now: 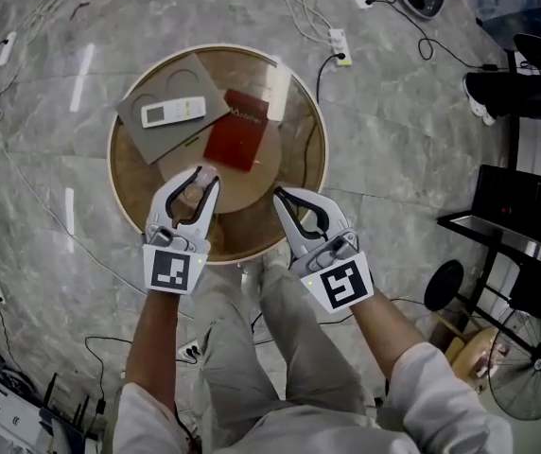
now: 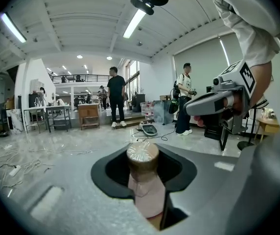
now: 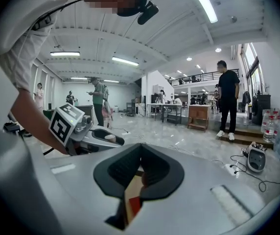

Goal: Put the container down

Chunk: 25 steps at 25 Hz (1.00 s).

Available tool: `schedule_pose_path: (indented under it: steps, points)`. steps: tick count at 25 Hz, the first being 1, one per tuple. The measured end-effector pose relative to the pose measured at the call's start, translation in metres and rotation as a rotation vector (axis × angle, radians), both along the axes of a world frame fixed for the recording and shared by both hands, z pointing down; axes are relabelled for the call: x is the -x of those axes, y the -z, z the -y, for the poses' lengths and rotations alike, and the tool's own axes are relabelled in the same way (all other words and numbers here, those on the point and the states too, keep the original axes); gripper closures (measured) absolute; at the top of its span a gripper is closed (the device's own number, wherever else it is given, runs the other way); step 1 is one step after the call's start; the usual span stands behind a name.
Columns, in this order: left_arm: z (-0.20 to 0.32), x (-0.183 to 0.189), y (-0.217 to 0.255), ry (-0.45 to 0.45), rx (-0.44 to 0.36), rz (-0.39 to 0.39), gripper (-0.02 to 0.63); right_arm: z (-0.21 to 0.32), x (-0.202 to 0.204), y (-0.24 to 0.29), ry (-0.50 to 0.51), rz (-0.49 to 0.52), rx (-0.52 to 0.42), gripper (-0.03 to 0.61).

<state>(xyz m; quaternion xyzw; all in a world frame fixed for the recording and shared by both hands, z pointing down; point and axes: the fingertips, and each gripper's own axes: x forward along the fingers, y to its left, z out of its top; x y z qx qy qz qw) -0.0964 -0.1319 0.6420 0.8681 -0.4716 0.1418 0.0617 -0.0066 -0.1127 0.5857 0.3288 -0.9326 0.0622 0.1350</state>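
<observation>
While the left tool (image 1: 202,178) clamps the container (image 1: 192,197), a small pale bottle with a brown top, between its partly spread jaws, the right tool (image 1: 281,198) hangs just beside it with its jaws drawn narrow and nothing between them. Both are over the near edge of the round wooden desk (image 1: 301,149); whether the container touches the wood cannot be told. Farther back lie a grey board (image 1: 152,130), a white remote (image 1: 173,112) on it, and a red booklet (image 1: 235,140).

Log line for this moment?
left gripper: shut on pink brown-capped container | right gripper: shut, empty | container: over round wooden table
</observation>
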Motion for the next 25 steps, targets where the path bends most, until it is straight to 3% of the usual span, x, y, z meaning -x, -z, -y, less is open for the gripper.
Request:
schedule_pose_path:
  steps: [11,25]
  points:
    - [-0.004,-0.001,-0.092,0.012,0.055,0.007,0.502,-0.001,-0.002,-0.074,0.001,-0.006,0.039,0.577]
    - [0.0,-0.001,-0.15,0.023,0.068,0.013,0.502,-0.006,-0.012,-0.13,-0.006,-0.038,0.079,0.577]
